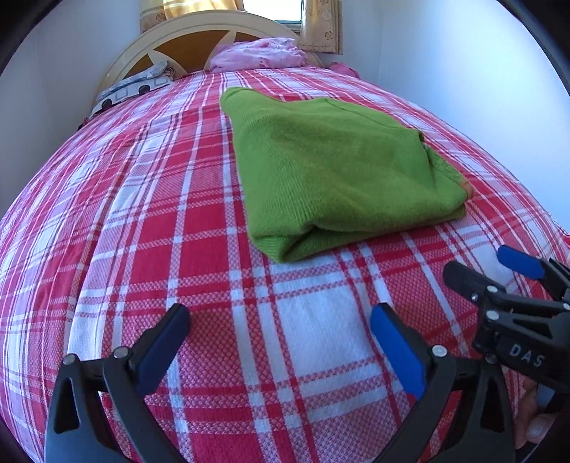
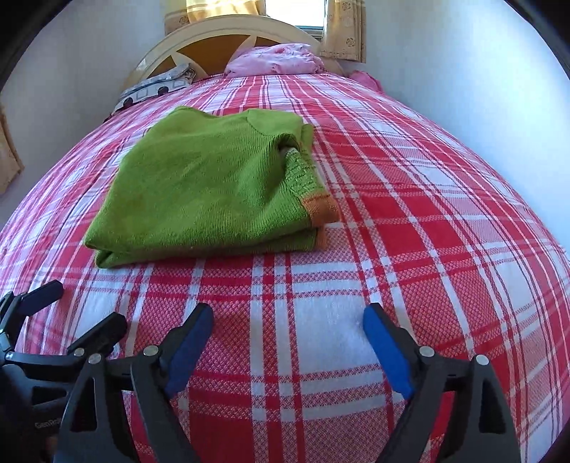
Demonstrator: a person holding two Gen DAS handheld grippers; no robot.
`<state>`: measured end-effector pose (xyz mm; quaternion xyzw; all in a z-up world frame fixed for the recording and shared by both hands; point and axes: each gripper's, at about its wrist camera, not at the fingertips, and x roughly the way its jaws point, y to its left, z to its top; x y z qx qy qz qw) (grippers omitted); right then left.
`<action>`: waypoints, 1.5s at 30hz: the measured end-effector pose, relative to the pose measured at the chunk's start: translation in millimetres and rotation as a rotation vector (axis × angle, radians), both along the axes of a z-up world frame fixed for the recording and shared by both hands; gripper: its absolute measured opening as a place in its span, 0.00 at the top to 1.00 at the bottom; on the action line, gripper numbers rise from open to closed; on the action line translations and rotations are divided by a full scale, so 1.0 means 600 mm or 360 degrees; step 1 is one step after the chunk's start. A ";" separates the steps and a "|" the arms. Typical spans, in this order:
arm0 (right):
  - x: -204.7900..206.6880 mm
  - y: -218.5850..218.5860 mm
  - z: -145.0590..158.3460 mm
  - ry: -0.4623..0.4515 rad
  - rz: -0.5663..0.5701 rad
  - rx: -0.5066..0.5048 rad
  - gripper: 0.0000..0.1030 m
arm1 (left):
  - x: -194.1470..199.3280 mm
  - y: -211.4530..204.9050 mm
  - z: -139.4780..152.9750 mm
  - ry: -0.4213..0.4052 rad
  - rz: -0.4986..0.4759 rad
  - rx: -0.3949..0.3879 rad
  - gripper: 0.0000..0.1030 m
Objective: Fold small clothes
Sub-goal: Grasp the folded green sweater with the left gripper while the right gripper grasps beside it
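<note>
A green knit sweater [image 1: 331,171] lies folded into a thick rectangle on the red and white plaid bedspread [image 1: 178,213]. It also shows in the right wrist view [image 2: 203,188], with an orange cuff [image 2: 319,208] at its near right corner. My left gripper [image 1: 281,317] is open and empty, above the bedspread, nearer than the sweater. My right gripper [image 2: 288,317] is open and empty, also short of the sweater. The right gripper shows at the right edge of the left wrist view [image 1: 484,263]. The left gripper shows at the left edge of the right wrist view [image 2: 85,306].
A pink bundle of cloth [image 1: 260,53] and a grey patterned pillow [image 1: 135,87] lie at the far end by the wooden headboard [image 1: 192,39]. White walls [image 1: 463,71] flank the bed. A curtained window [image 2: 342,25] is behind the headboard.
</note>
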<state>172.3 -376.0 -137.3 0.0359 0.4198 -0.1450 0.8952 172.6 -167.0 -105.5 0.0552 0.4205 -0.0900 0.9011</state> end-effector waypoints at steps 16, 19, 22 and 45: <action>0.005 -0.030 0.116 -0.0148 0.0318 0.0026 0.12 | 0.090 0.028 0.104 0.0013 -0.0190 -0.0284 0.00; 0.063 -0.085 0.154 -0.0315 0.0283 0.0232 0.12 | 0.170 0.004 0.122 -0.0030 -0.0095 -0.0280 0.00; 0.144 -0.138 0.142 -0.0341 0.0178 0.0399 0.12 | 0.238 -0.018 0.117 -0.0002 -0.0046 -0.0242 0.02; 0.278 -0.186 -0.001 -0.0188 0.0070 0.0500 0.11 | 0.324 -0.012 0.014 0.0163 0.0120 -0.0380 0.01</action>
